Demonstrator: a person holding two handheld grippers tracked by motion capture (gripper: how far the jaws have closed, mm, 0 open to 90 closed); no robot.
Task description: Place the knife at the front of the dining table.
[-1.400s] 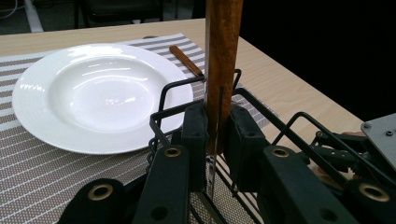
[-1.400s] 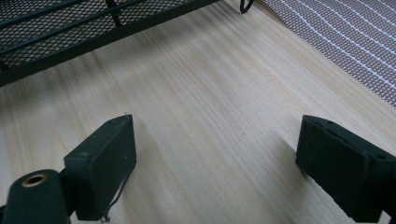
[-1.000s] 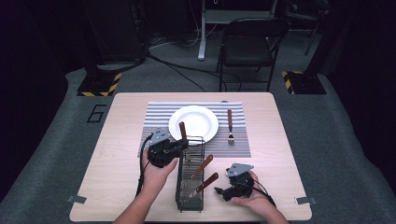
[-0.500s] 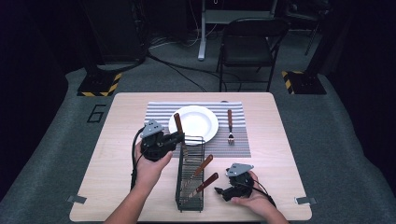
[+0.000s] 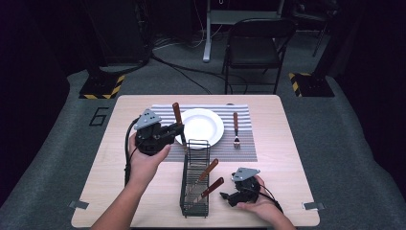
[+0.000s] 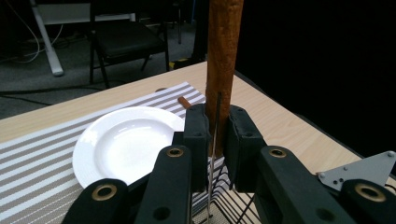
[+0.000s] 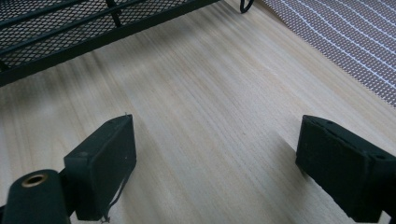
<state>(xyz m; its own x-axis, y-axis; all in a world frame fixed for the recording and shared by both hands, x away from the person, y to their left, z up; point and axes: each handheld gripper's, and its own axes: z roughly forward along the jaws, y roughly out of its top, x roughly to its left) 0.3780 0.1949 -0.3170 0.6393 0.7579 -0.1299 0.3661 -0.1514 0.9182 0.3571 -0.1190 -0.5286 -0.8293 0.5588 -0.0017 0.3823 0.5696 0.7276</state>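
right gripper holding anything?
No: in the right gripper view the right gripper has its jaws wide apart over bare wooden table.

A: Left gripper [image 5: 178,128]?
B: Raised near the table's far-left area, jaws clamped together, forearm entering from the near edge.
A: Right gripper [image 5: 225,195]?
B: Resting low by the near-right edge, jaws spread wide.

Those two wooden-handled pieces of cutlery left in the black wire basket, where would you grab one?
By its wooden handle, coming from above. Both stand slanted in the wire basket, metal ends down among the wires, and only the handles rise clear of the rim. The open right gripper rests on the table beside it.
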